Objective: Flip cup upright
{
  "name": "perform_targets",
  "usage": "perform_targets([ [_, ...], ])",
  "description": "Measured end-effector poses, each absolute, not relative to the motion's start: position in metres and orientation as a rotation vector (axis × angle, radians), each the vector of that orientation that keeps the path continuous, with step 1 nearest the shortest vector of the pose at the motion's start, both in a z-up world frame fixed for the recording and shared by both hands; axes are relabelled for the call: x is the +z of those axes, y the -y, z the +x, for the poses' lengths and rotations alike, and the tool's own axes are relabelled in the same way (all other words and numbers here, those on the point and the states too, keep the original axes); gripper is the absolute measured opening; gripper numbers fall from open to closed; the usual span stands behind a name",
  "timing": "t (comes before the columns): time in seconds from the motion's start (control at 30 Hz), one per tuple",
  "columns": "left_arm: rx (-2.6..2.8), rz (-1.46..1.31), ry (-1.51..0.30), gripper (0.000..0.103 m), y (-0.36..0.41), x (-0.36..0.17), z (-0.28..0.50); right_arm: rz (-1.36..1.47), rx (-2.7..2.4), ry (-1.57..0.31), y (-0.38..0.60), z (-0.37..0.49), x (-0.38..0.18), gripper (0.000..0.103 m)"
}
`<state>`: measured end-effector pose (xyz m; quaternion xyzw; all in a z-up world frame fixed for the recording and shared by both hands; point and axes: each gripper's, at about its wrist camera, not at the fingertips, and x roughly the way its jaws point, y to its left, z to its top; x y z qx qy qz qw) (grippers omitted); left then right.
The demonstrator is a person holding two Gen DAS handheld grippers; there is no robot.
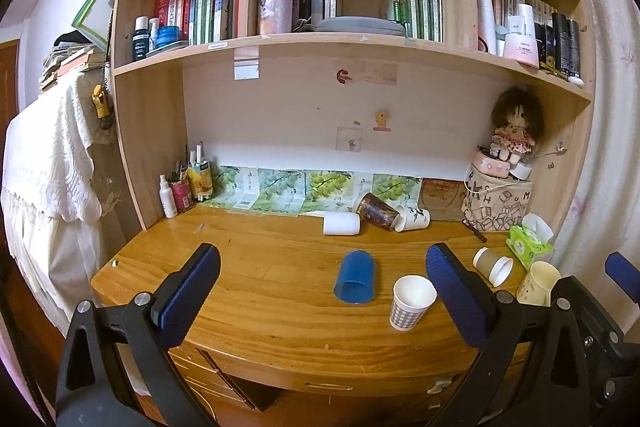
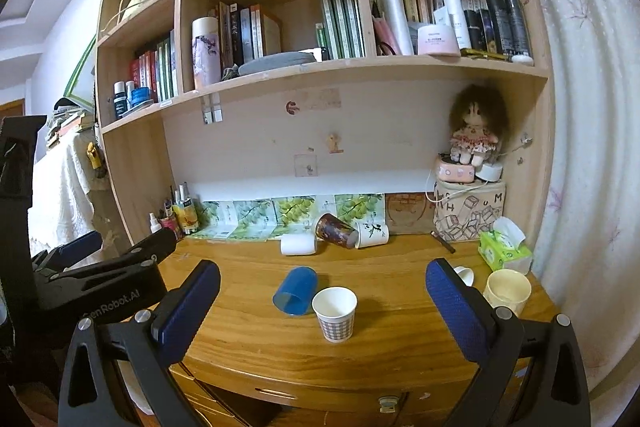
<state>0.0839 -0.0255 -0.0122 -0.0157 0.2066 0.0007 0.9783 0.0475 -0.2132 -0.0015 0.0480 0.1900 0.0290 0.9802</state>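
A blue plastic cup point(image 1: 355, 277) lies on its side on the wooden desk point(image 1: 256, 279), mouth toward me; it also shows in the right wrist view point(image 2: 295, 291). A checked paper cup point(image 1: 412, 302) stands upright beside it, also in the right wrist view point(image 2: 334, 313). A brown paper cup point(image 1: 493, 266) lies on its side at the right. My left gripper point(image 1: 322, 291) is open and empty, held before the desk's front edge. My right gripper point(image 2: 322, 301) is open and empty, likewise short of the cups.
At the back lie a white cup point(image 1: 341, 223), a dark patterned cup point(image 1: 377, 211) and a white printed cup point(image 1: 413, 219). A cream cup point(image 1: 538, 283) stands at the right by a green tissue pack point(image 1: 529, 245). A pen holder point(image 1: 182, 193) stands back left. Shelves hang above.
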Motion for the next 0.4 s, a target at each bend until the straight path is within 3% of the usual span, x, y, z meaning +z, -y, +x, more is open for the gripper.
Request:
perform_targets([
  [0.4,0.030,-0.031,-0.428,0.103,0.032,-0.012,0.093,0.113,0.078,-0.416,0.223,0.061,-0.007,0.103],
])
